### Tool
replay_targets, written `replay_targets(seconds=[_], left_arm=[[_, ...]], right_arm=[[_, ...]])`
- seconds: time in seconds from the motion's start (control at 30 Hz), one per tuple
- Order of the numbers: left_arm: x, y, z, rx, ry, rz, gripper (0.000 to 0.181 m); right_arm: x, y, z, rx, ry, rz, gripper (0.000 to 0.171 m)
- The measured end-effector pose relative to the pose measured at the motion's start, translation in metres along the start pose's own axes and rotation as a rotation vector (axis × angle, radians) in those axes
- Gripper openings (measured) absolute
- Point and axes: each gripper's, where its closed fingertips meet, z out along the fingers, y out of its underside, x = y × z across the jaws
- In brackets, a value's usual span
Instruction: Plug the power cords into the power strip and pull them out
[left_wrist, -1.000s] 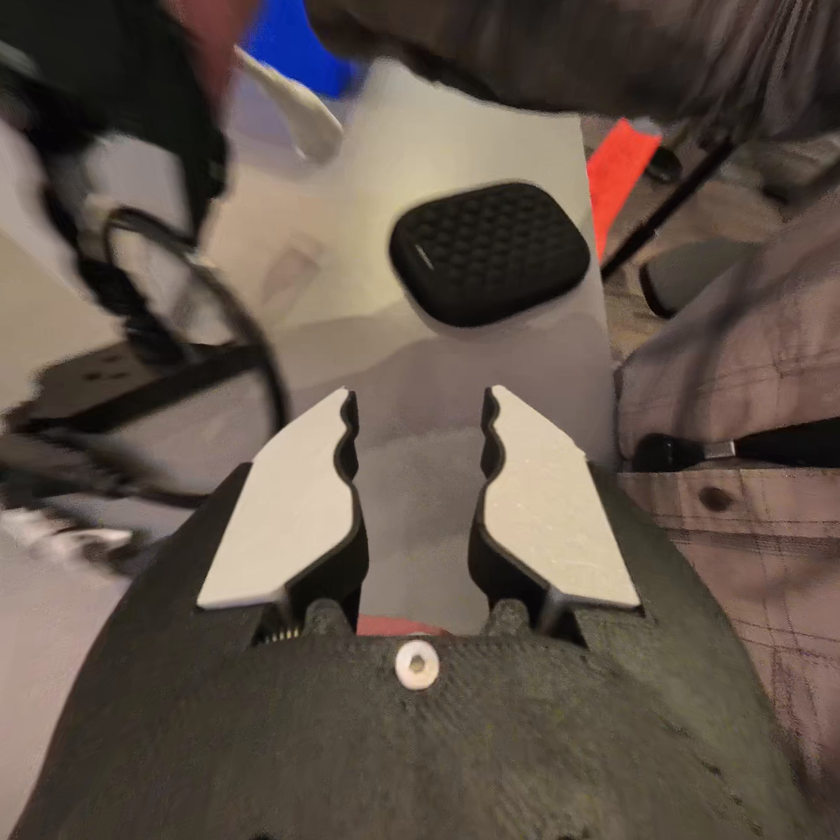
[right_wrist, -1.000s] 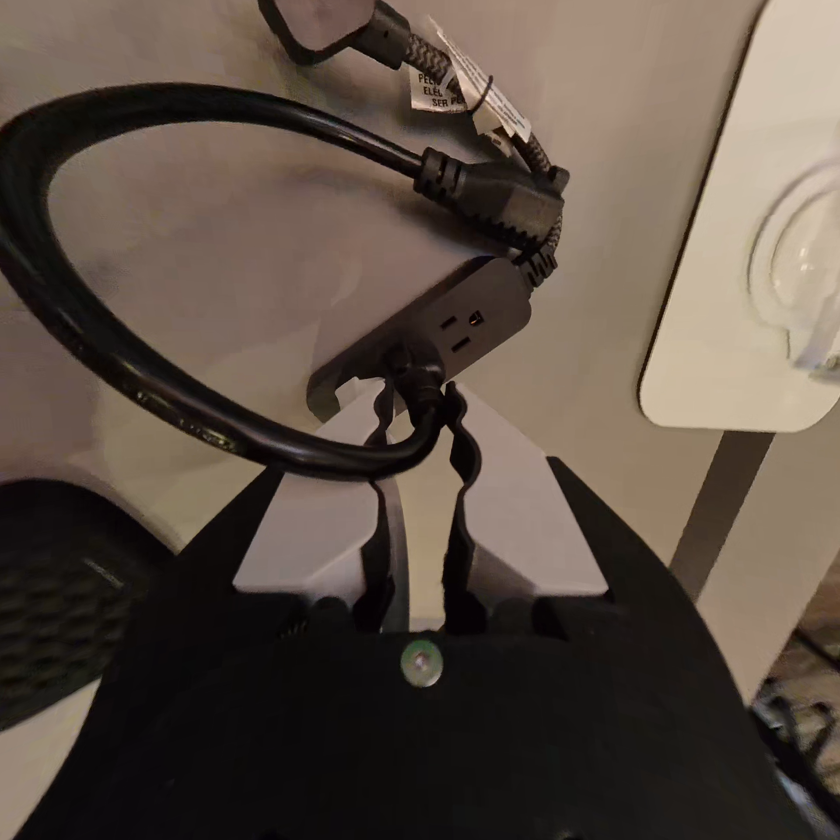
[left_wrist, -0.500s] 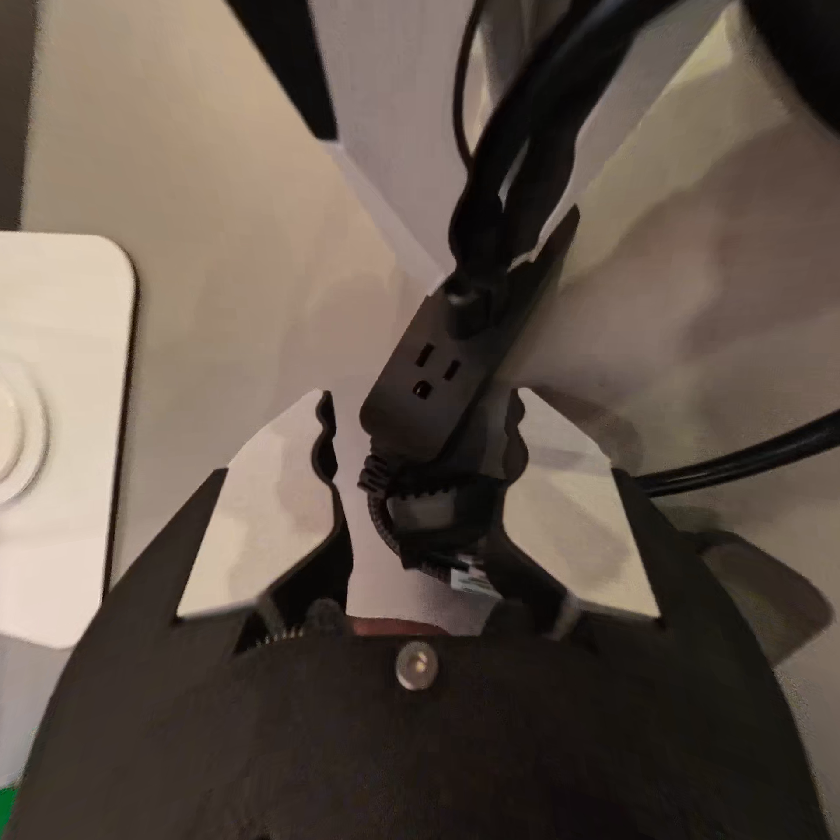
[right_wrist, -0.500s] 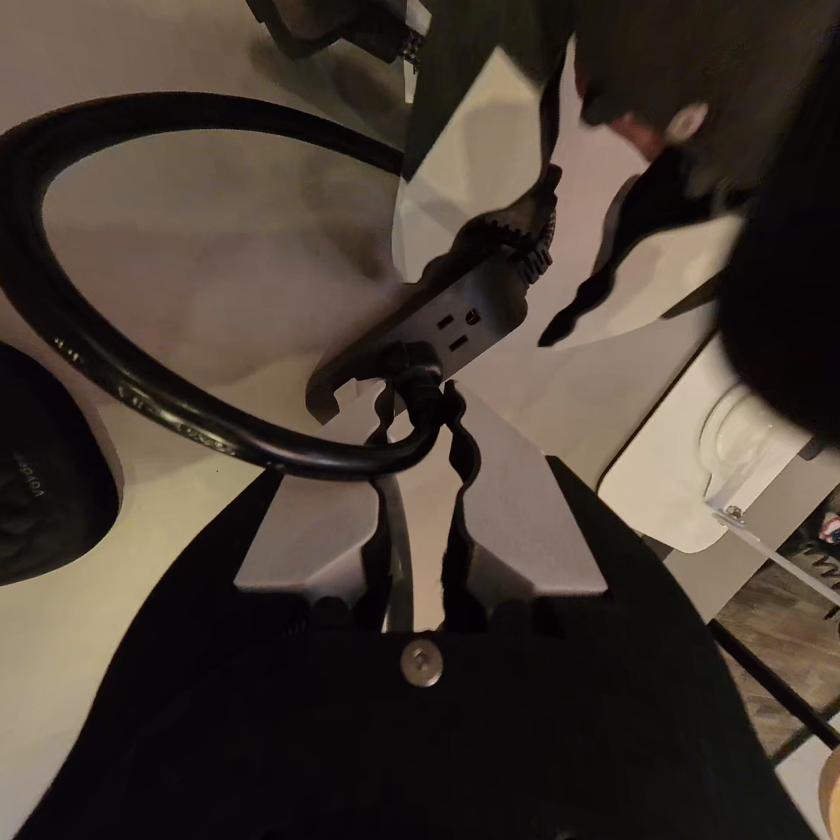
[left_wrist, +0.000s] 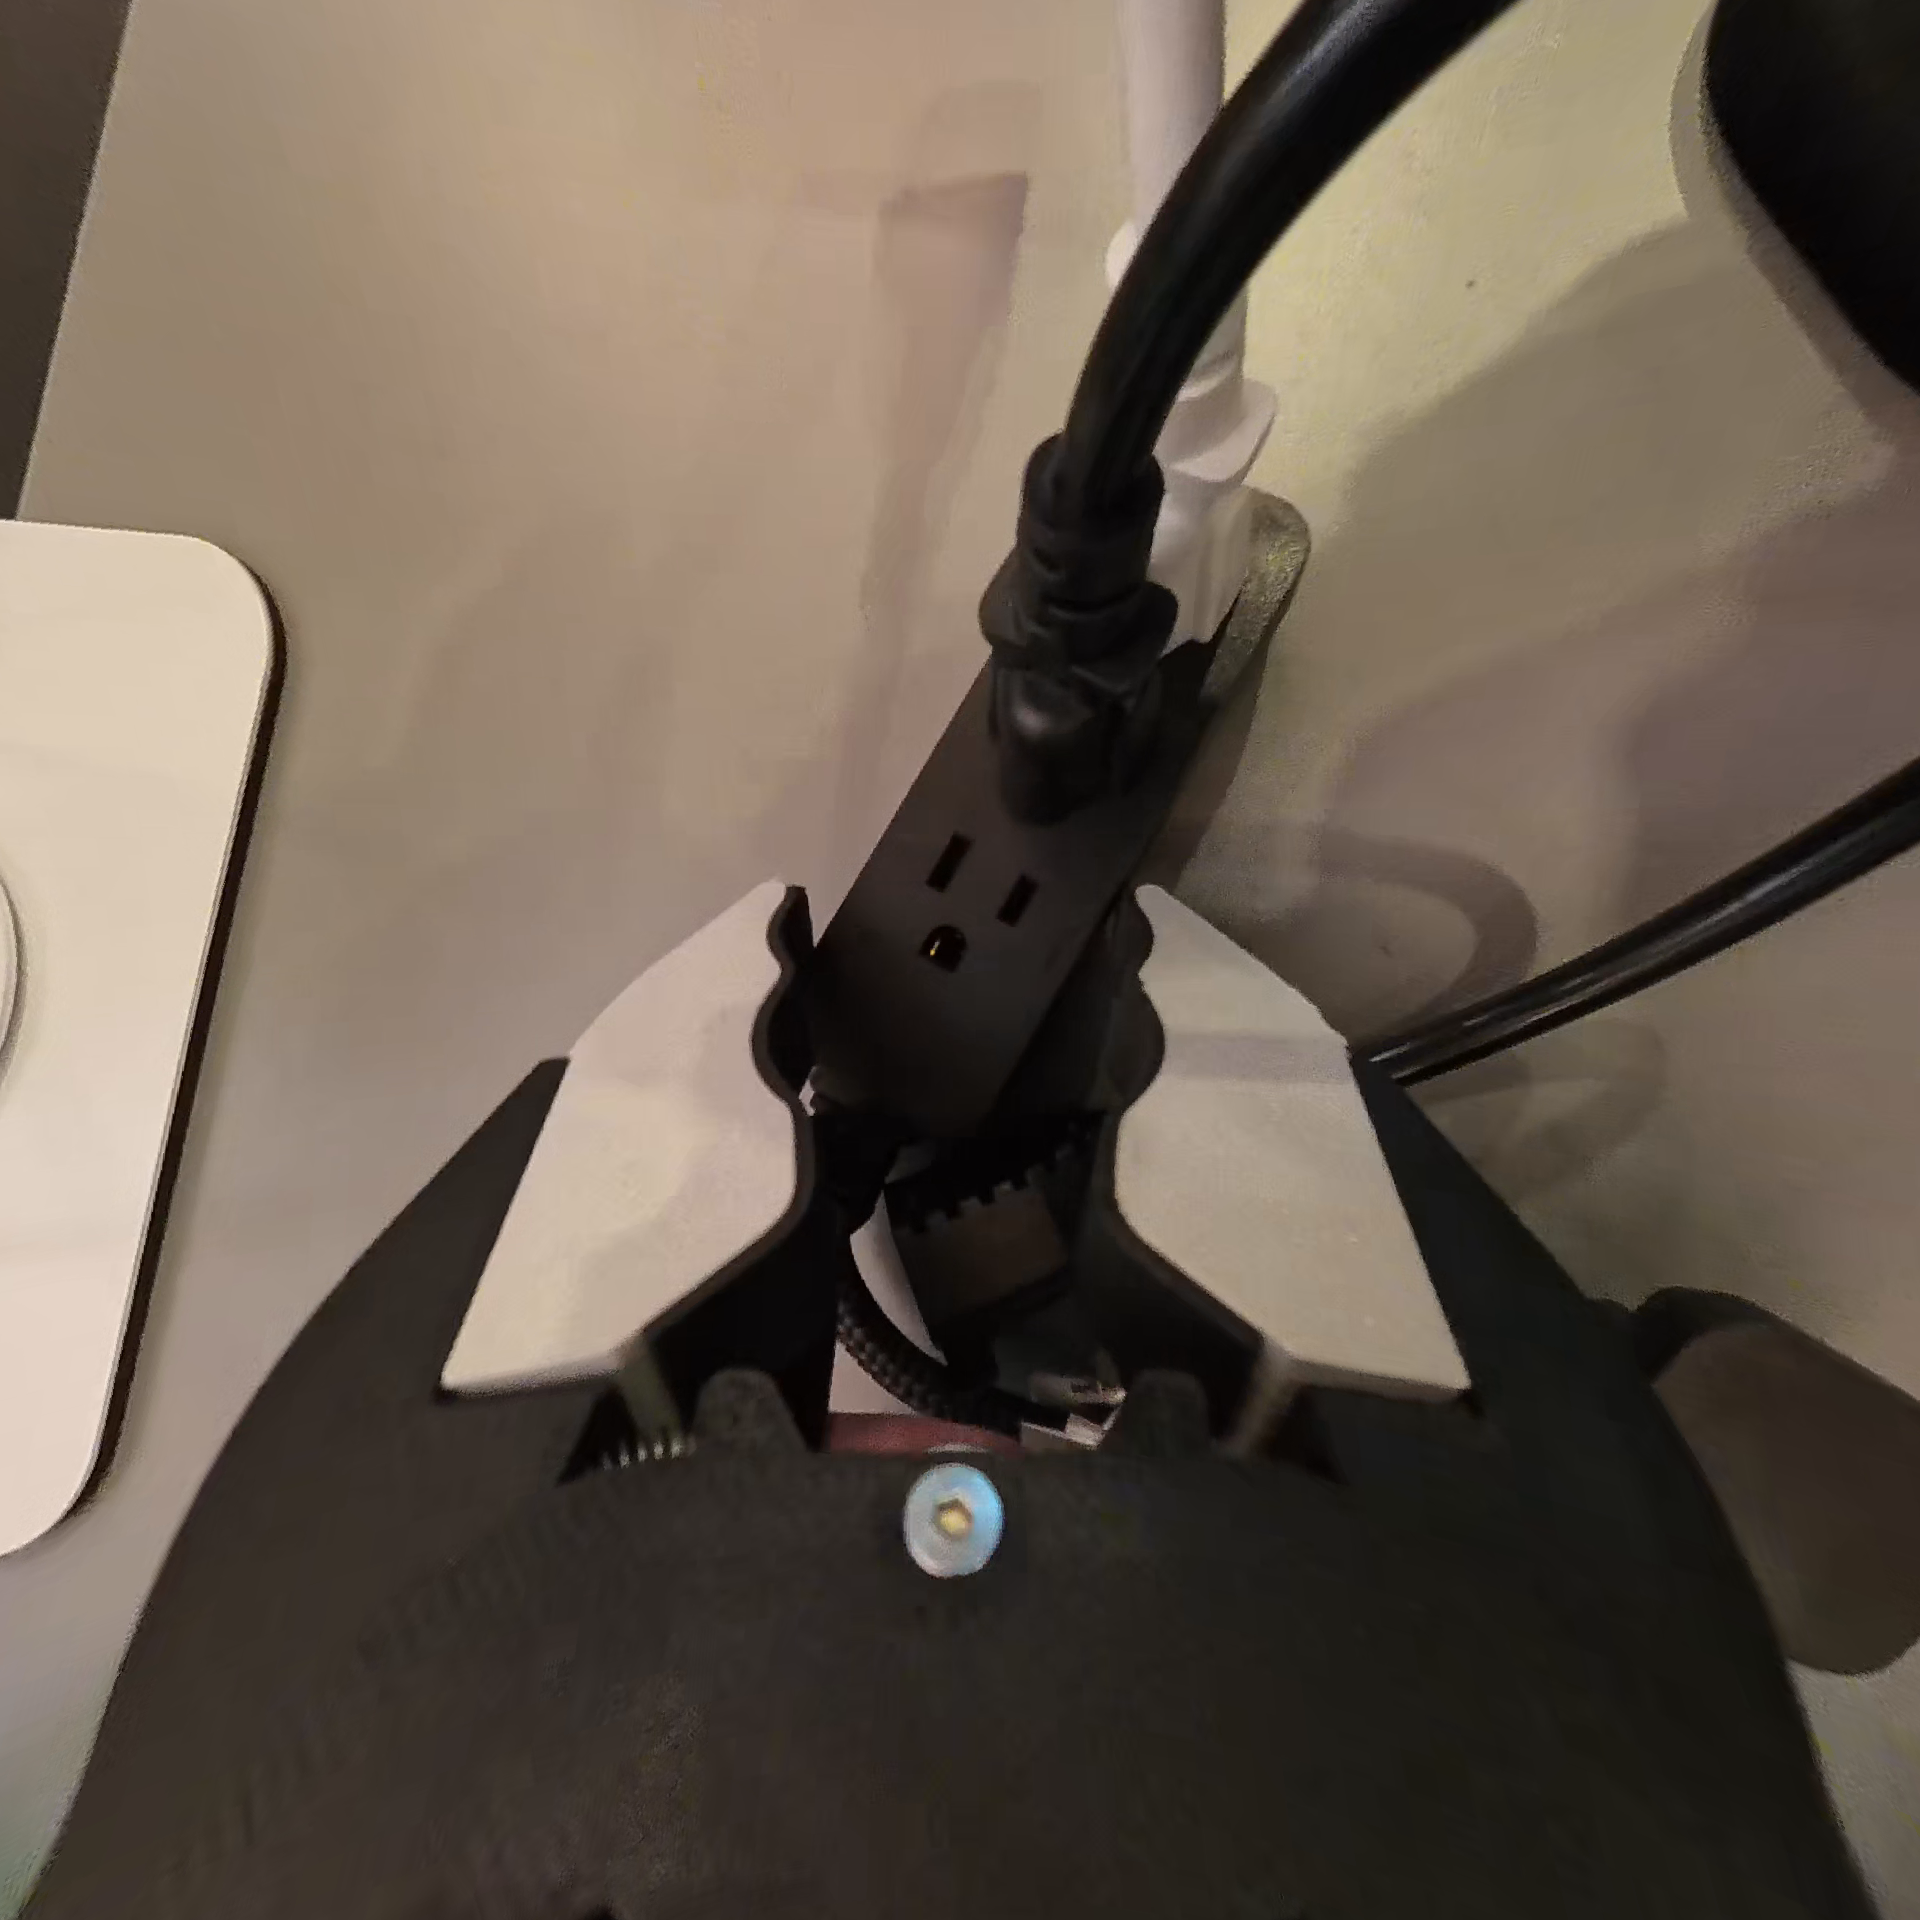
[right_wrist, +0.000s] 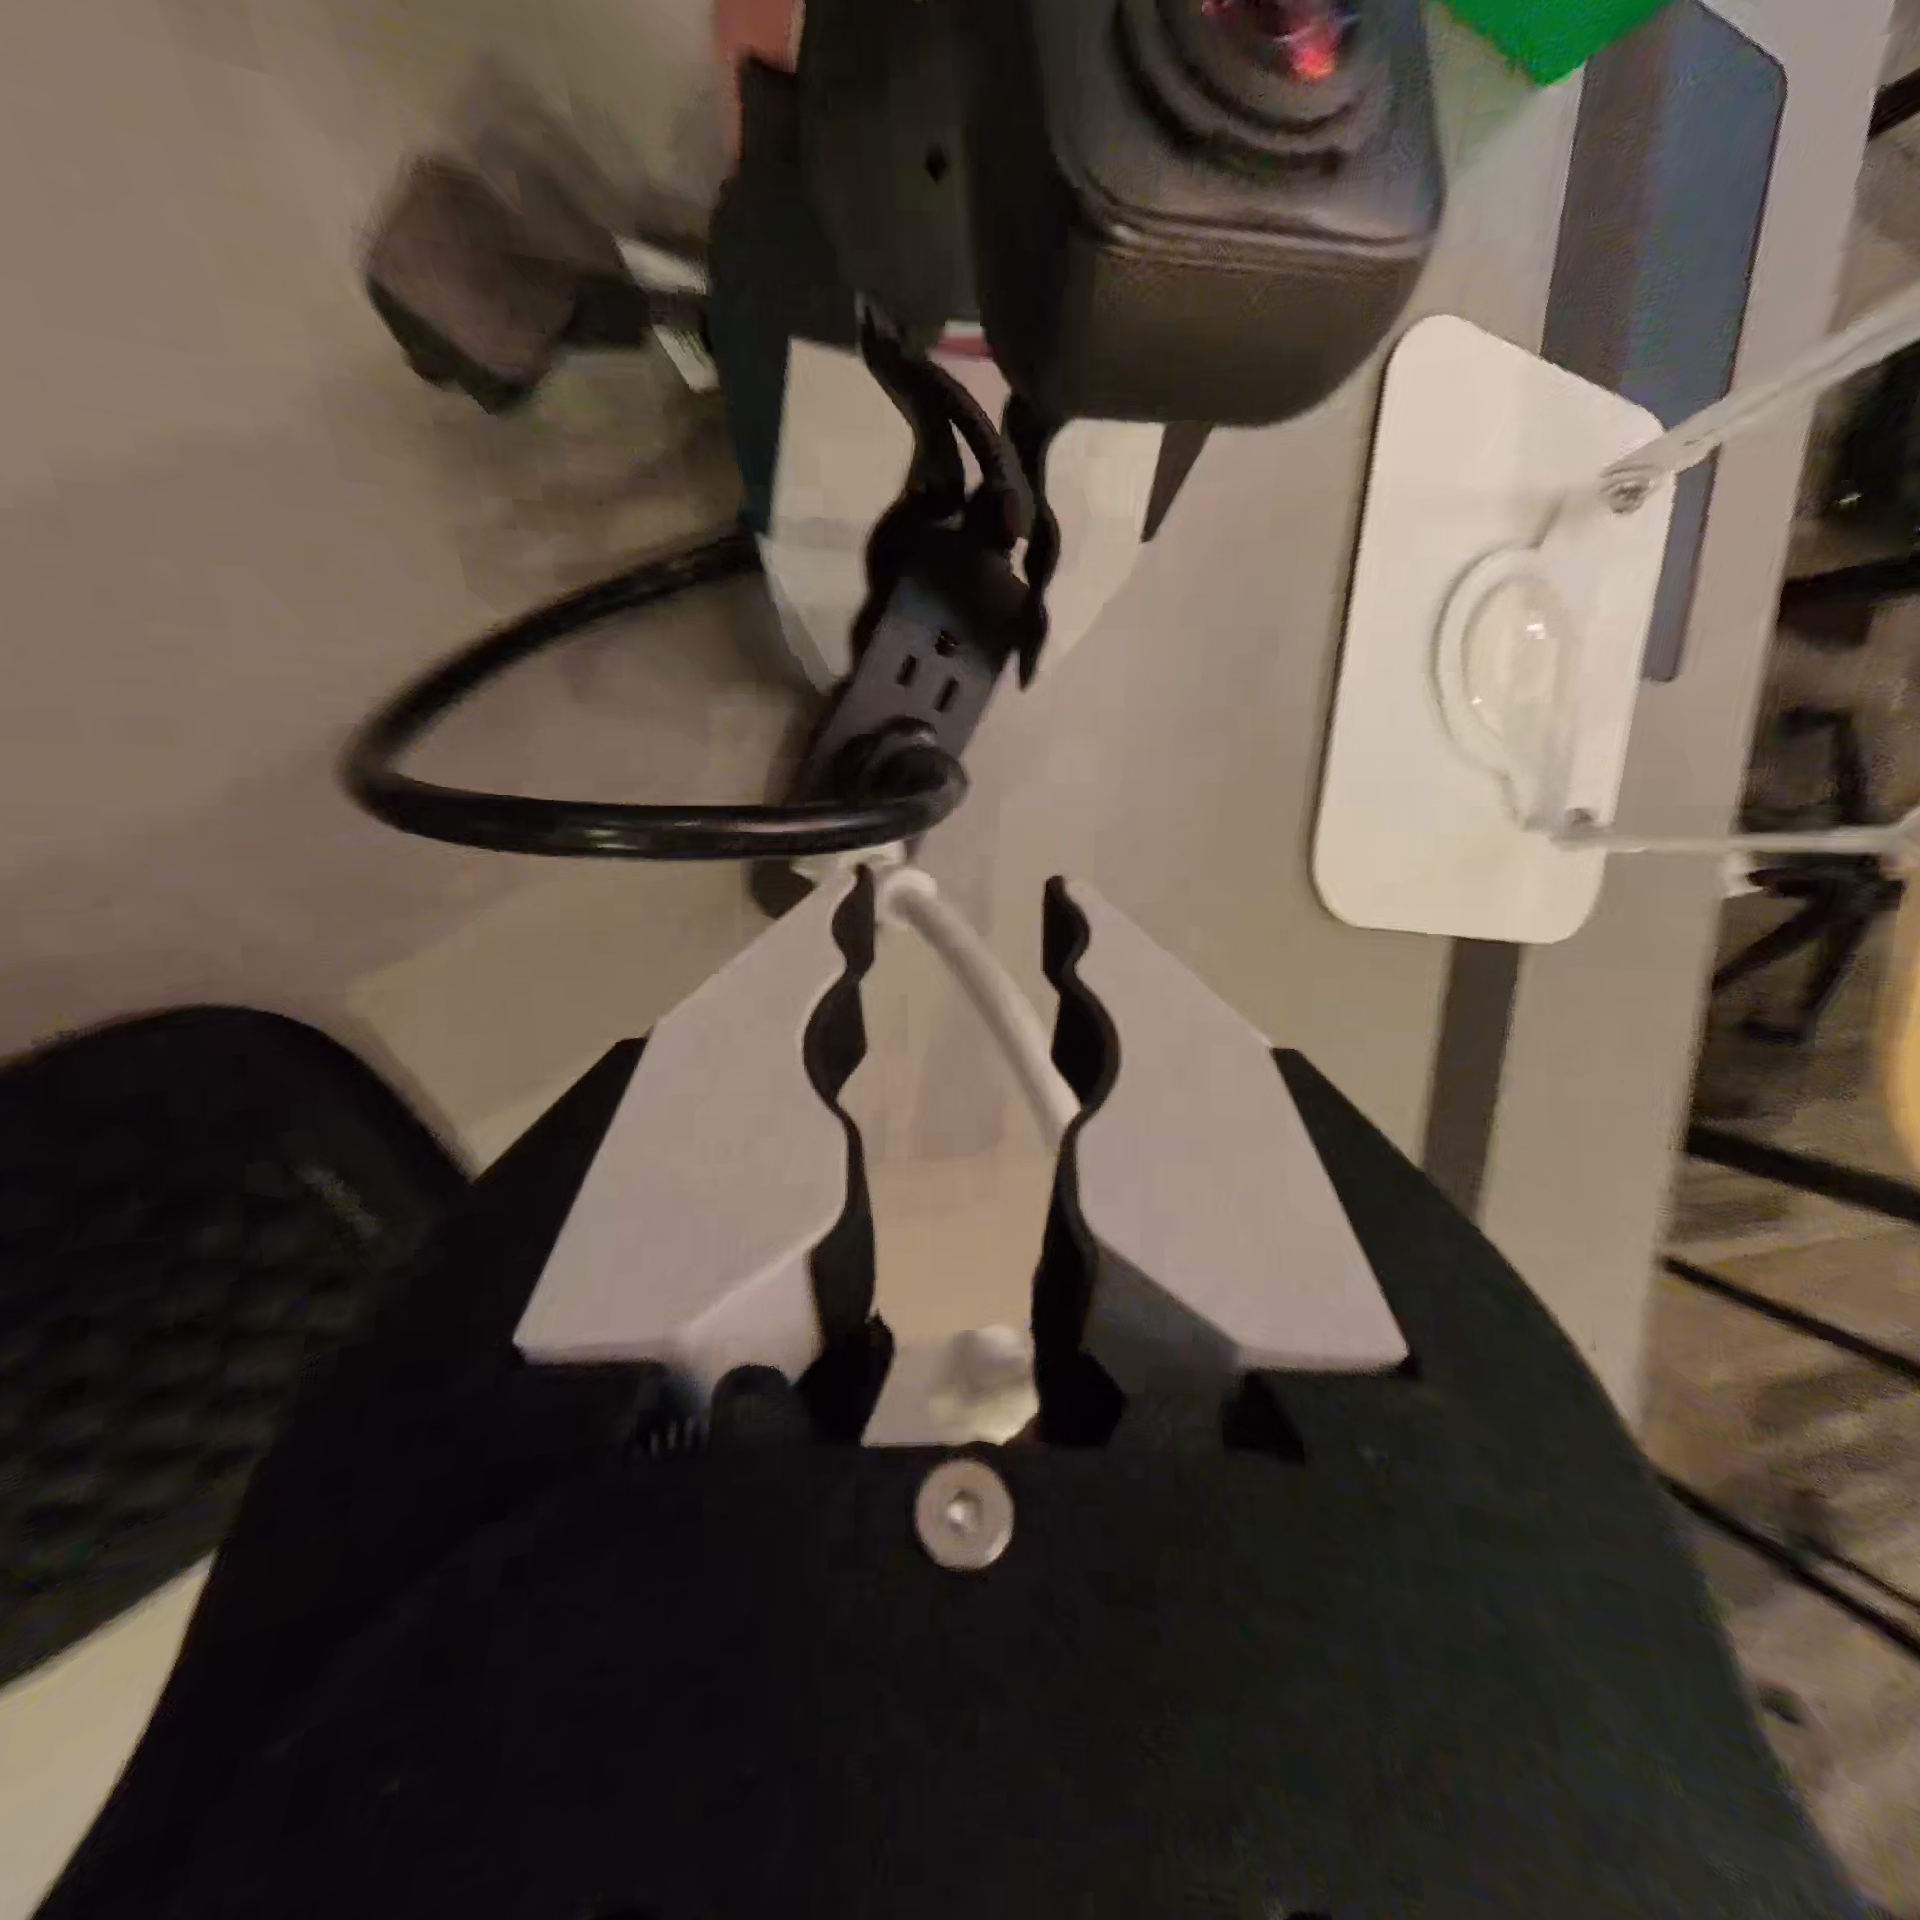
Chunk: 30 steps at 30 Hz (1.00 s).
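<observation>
There is one black plastic power strip (left_wrist: 971, 940), two plugged cords, one black (left_wrist: 1153, 281) and one white (left_wrist: 1210, 436), and one free outlet (left_wrist: 977, 902).

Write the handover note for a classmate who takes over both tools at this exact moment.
Left tool: closed around the near end of the black power strip, steadying it on the table.
Right tool: open and empty, just short of the strip; a white cable runs between its fingers, ungripped.
Black power cord: plugged into the strip, its loop lying on the table. A white plug sits in the far end. One outlet is free.
Left to do, probably: grip the plugs with the right tool and pull them out.
</observation>
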Motion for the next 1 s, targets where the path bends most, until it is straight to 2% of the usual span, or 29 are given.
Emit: replay_targets(seconds=[0.07, 0.13, 0.2, 0.3, 0.43, 0.5, 0.53, 0.6, 0.67, 0.87, 1.0], left_arm=[[0.000, 0.000, 0.000, 0.004, -0.007, -0.006, 0.054], [0.000, 0.000, -0.001, 0.005, -0.011, -0.005, 0.054], [0.000, 0.000, -0.001, 0.007, -0.011, -0.004, 0.054], [0.000, 0.000, -0.001, 0.007, -0.010, -0.002, 0.054], [0.000, 0.000, -0.001, 0.006, -0.011, 0.000, 0.054], [0.000, 0.000, -0.001, 0.004, -0.012, 0.001, 0.054], [0.000, 0.000, -0.001, 0.004, -0.012, 0.001, 0.054], [0.000, 0.000, -0.001, 0.005, -0.009, -0.002, 0.054], [0.000, 0.000, 0.000, 0.006, -0.004, -0.006, 0.054], [0.001, -0.002, -0.002, 0.025, 0.014, 0.014, 0.053], [0.002, -0.028, -0.017, 0.133, 0.056, 0.029, 0.050]], right_arm=[[-0.009, 0.000, -0.015, 0.065, -0.010, 0.146, 0.025], [-0.024, 0.005, -0.024, 0.111, -0.058, 0.285, 0.027], [-0.034, 0.021, -0.021, 0.085, -0.071, 0.401, 0.025], [-0.047, 0.037, 0.005, 0.057, -0.100, 0.503, 0.030], [-0.038, 0.032, 0.046, 0.119, -0.088, 0.604, 0.041], [-0.029, 0.021, 0.057, 0.193, -0.088, 0.622, 0.039], [-0.024, 0.020, 0.061, 0.211, -0.077, 0.635, 0.031], [-0.023, 0.021, 0.069, 0.187, -0.098, 0.629, 0.032], [-0.026, 0.021, 0.072, 0.166, -0.136, 0.616, 0.023], [-0.026, 0.022, 0.072, 0.111, -0.169, 0.562, 0.023], [-0.027, 0.022, 0.073, 0.099, -0.177, 0.469, 0.023]])
